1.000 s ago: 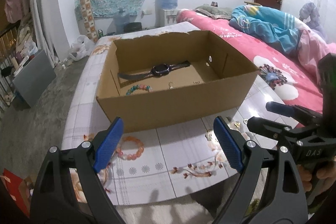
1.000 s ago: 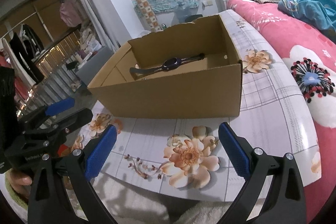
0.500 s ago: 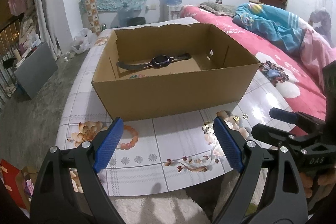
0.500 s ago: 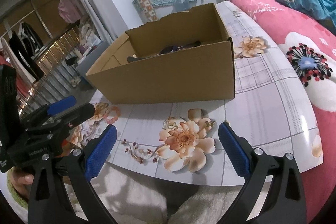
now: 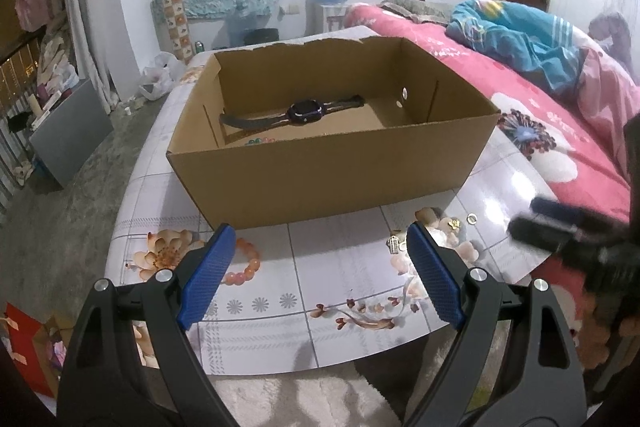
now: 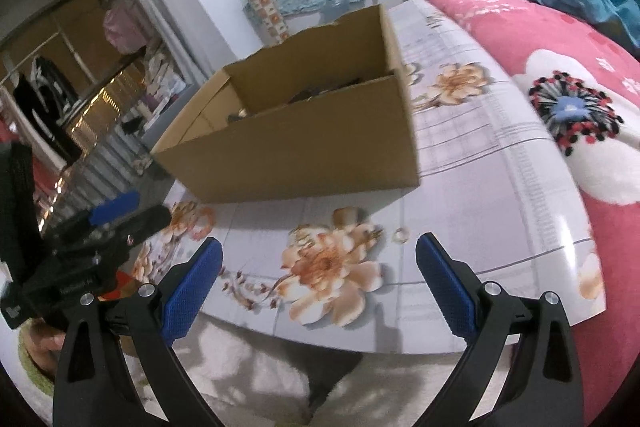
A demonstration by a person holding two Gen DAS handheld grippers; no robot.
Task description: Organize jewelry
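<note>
An open cardboard box [image 5: 332, 167] stands on the floral table; it holds a black watch [image 5: 304, 111] and a coloured bead bracelet [image 5: 256, 140]. An orange bead bracelet [image 5: 244, 263] lies on the table in front of the box, partly behind my left finger. Small gold pieces lie at the right: a charm [image 5: 395, 243], an earring [image 5: 454, 224] and a ring [image 5: 473, 217]. My left gripper [image 5: 318, 275] is open and empty, low over the table's near edge. My right gripper [image 6: 318, 279] is open and empty above a printed flower; the ring [image 6: 401, 235] and the orange bracelet [image 6: 202, 223] show there.
The box [image 6: 296, 151] fills the table's middle. A bed with a pink blanket [image 5: 560, 115] runs along the right. The table's near edge [image 5: 320, 359] lies just under both grippers, with a white fluffy rug [image 5: 320, 399] below. A grey cabinet [image 5: 68, 131] stands on the floor at left.
Both grippers have drawn back from the box and dropped lower. The right wrist view has swung right and is blurred by motion. Both stay open and empty.
</note>
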